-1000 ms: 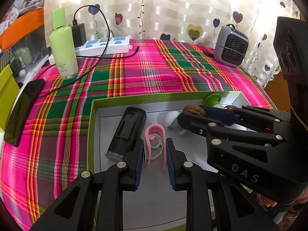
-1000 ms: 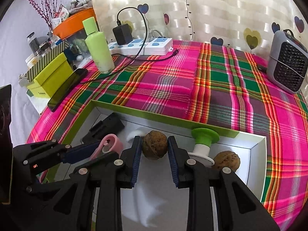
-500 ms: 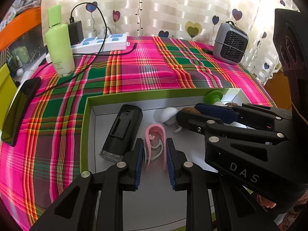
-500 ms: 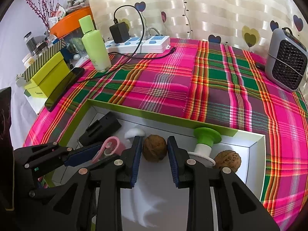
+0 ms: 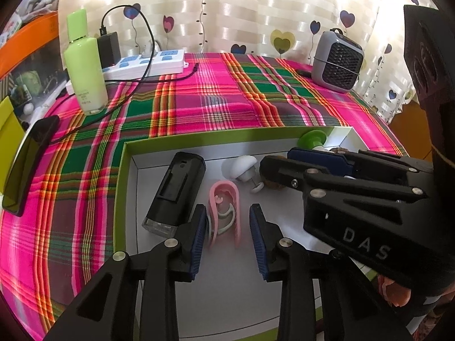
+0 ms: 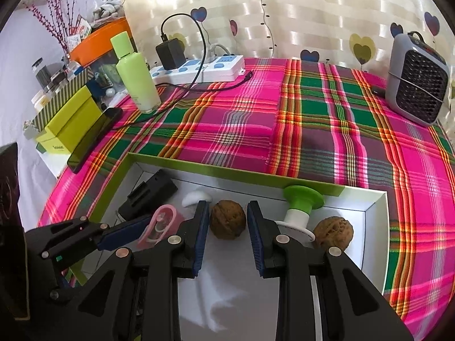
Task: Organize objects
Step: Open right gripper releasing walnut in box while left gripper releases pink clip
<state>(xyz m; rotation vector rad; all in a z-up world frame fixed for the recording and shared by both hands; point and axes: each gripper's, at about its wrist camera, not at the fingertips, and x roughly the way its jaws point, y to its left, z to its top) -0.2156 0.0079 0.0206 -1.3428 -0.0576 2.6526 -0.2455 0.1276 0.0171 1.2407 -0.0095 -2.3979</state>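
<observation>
A green-rimmed white box lies on the plaid cloth. In it are a black device, a pink clip, a white mushroom-shaped piece, a green-topped stamp and two walnuts. My left gripper is open, its pads astride the pink clip with gaps on both sides. My right gripper is open around the left walnut, with a thin gap at each pad.
At the back stand a green bottle, a power strip with charger and cable, and a grey fan heater. A dark phone and a yellow-green box lie at the left edge.
My left gripper's pads have spread wider and let go of the pink clip. My right gripper's pads have opened slightly off the walnut. Both grippers drew back a little.
</observation>
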